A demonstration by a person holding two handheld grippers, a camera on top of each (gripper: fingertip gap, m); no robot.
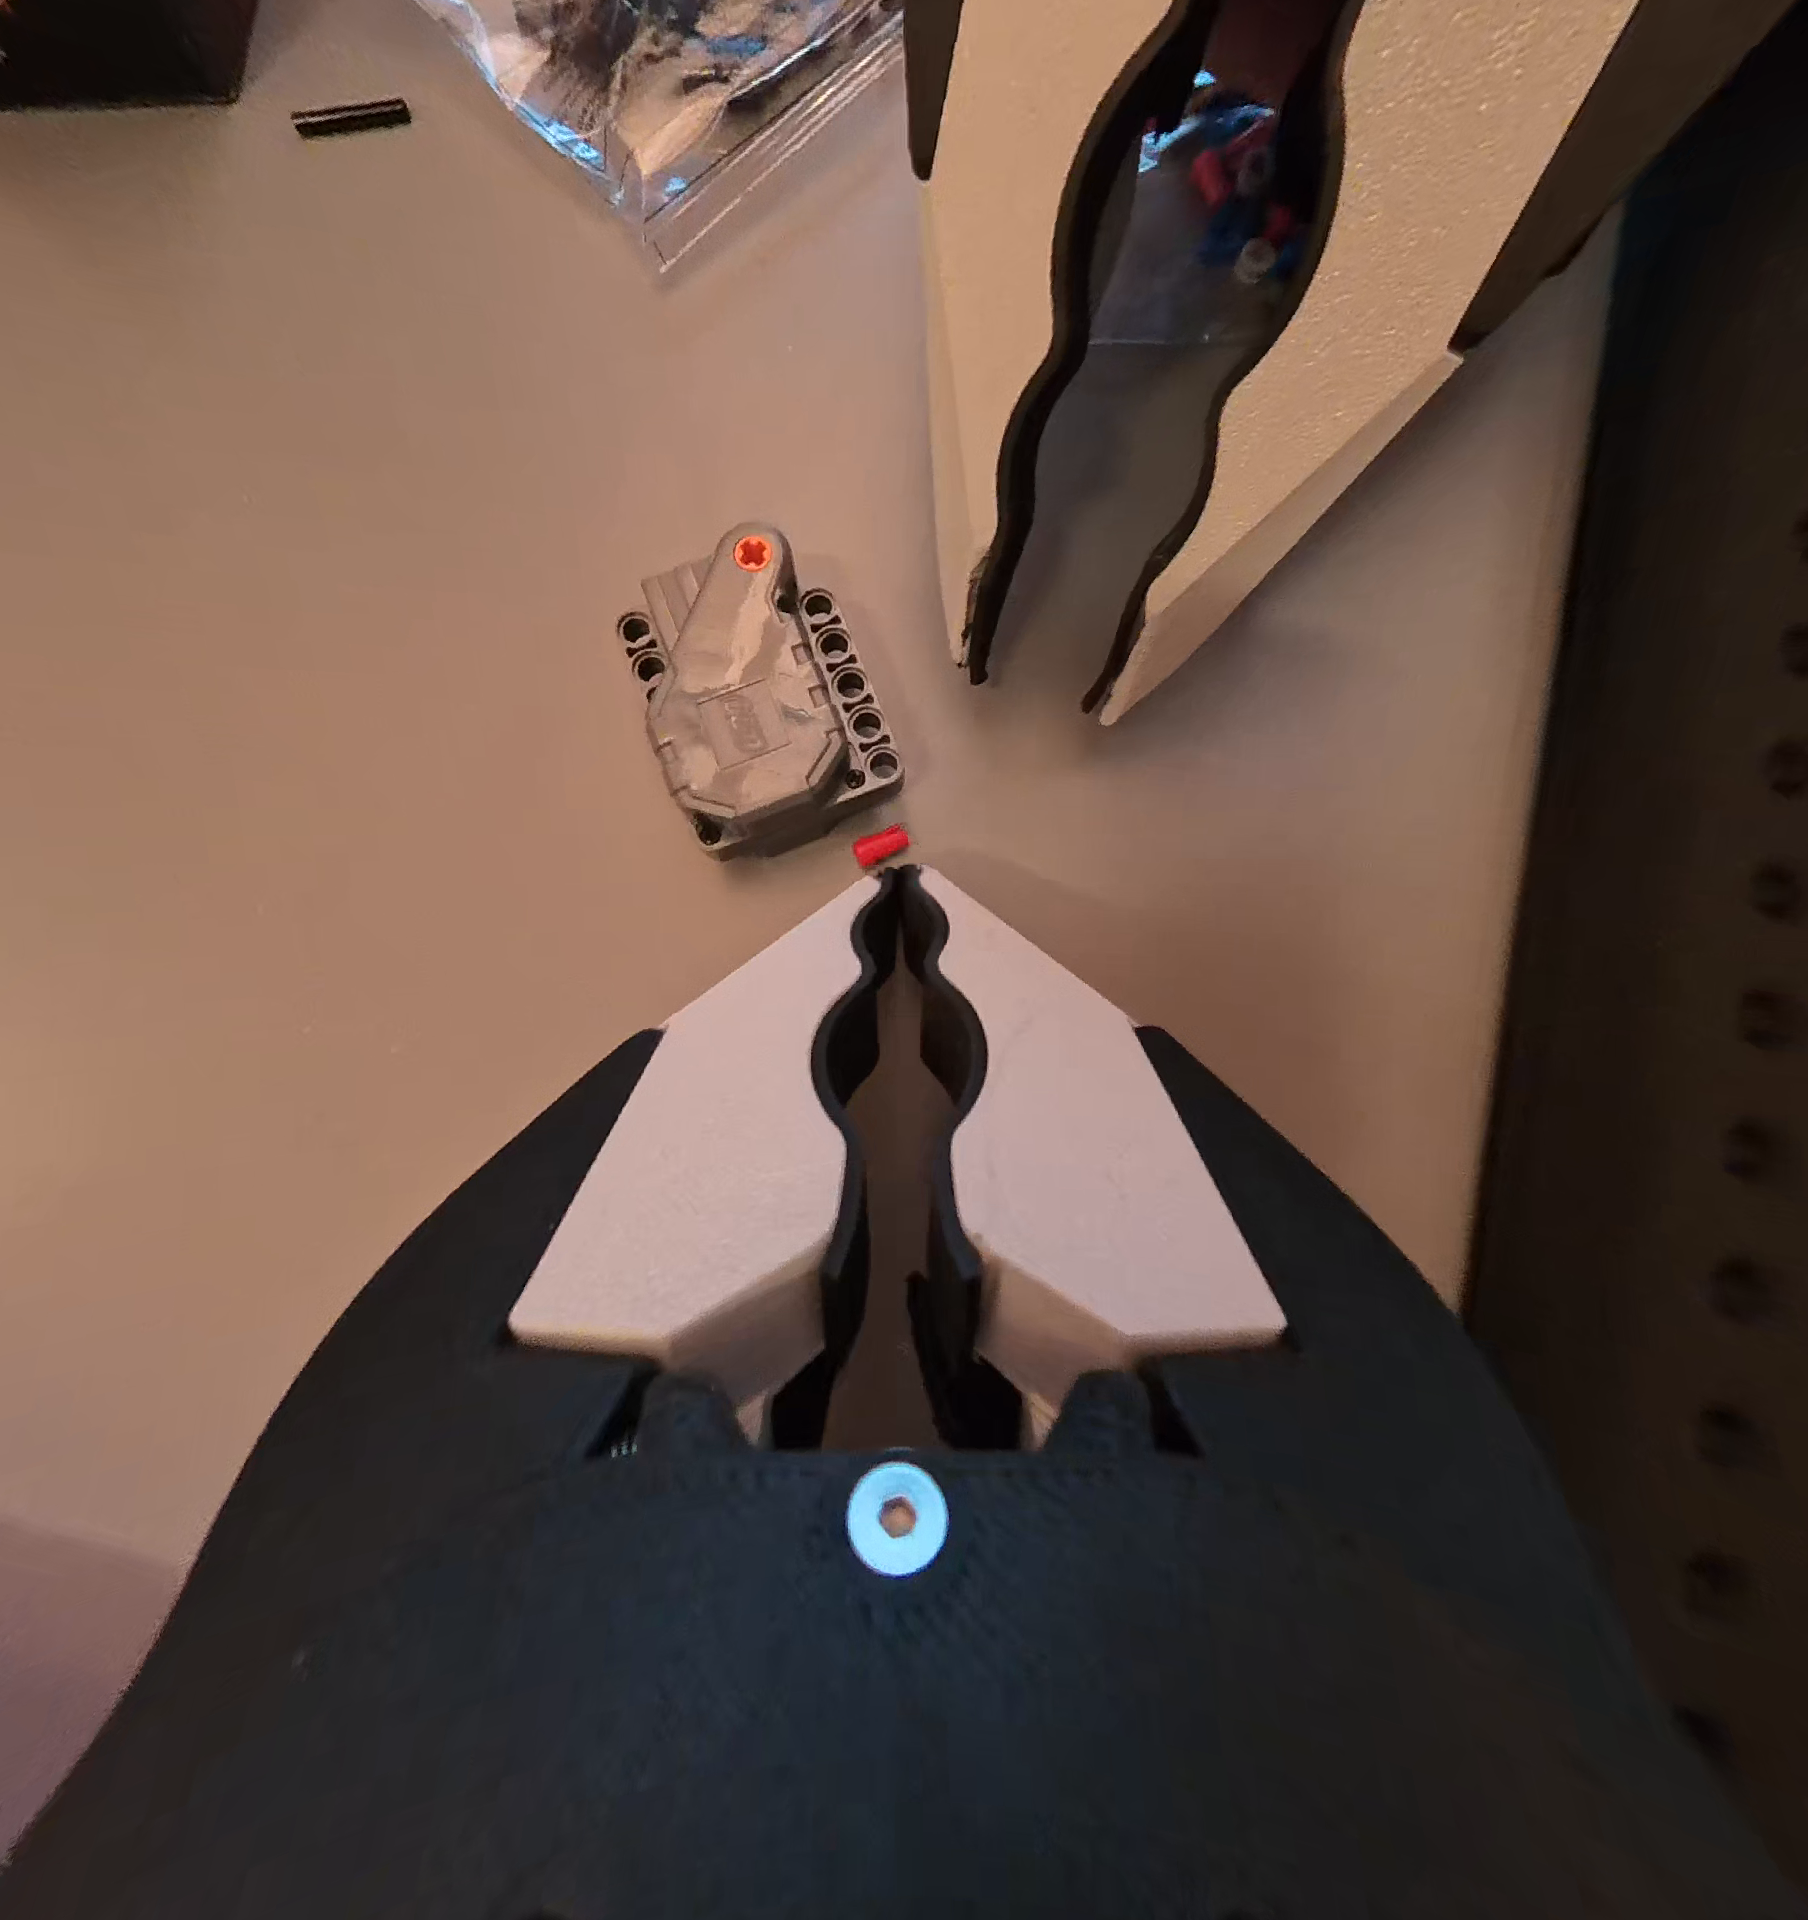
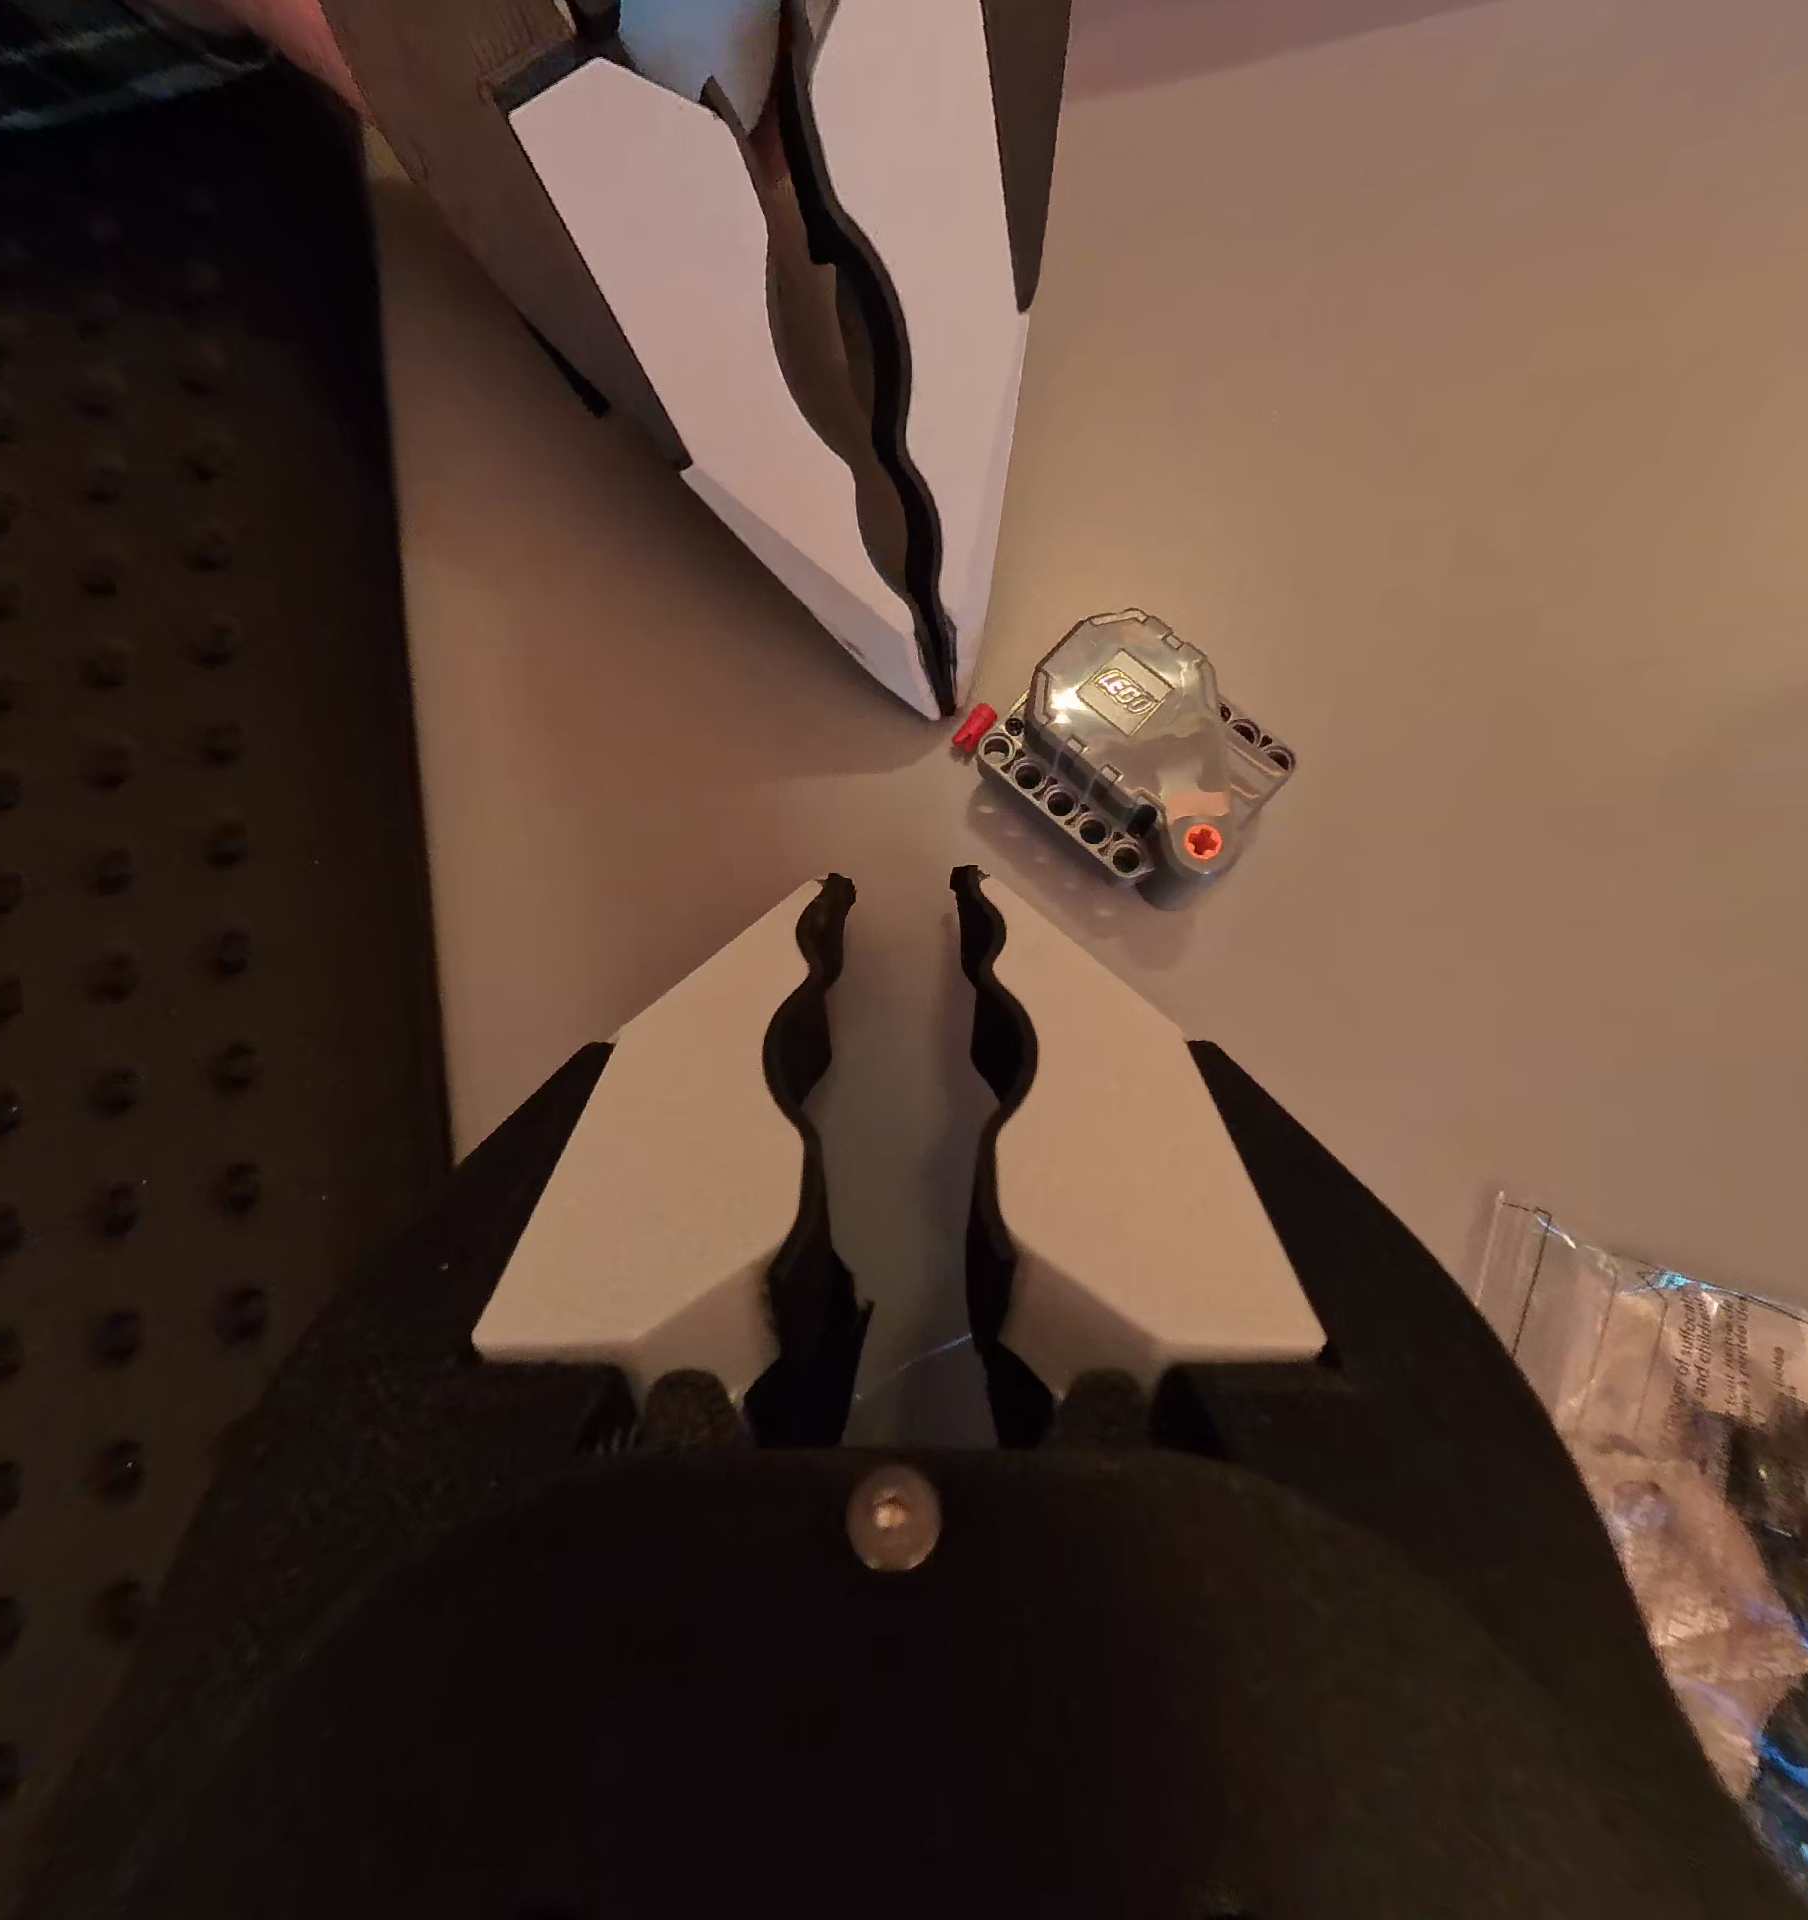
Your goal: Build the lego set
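A grey motor block on a dark grey beam frame (image 1: 744, 696) lies on the tan table, with an orange axle hole (image 1: 751, 554) at its narrow end. It also shows in the right wrist view (image 2: 1118, 748). A small red pin (image 1: 881, 845) lies on the table at the frame's corner, and it shows in the right wrist view (image 2: 973, 724) too. My left gripper (image 1: 900, 878) is shut, with its tips right at the pin; the pin sits outside the jaws. My right gripper (image 2: 902, 883) is open and empty, hovering a short way from the motor, opposite the left gripper (image 2: 944, 707).
A dark studded baseplate (image 1: 1710, 1039) runs along one side of the table (image 2: 152, 831). Clear plastic bags of parts lie at the far side (image 1: 692, 104) and near my right gripper (image 2: 1710, 1507). A short black piece (image 1: 349, 116) lies far left. One gripper's finger ends stand about 4 cm off the other's. The short black piece (image 1: 349, 116) is about 20 cm from both grippers' fingertips.
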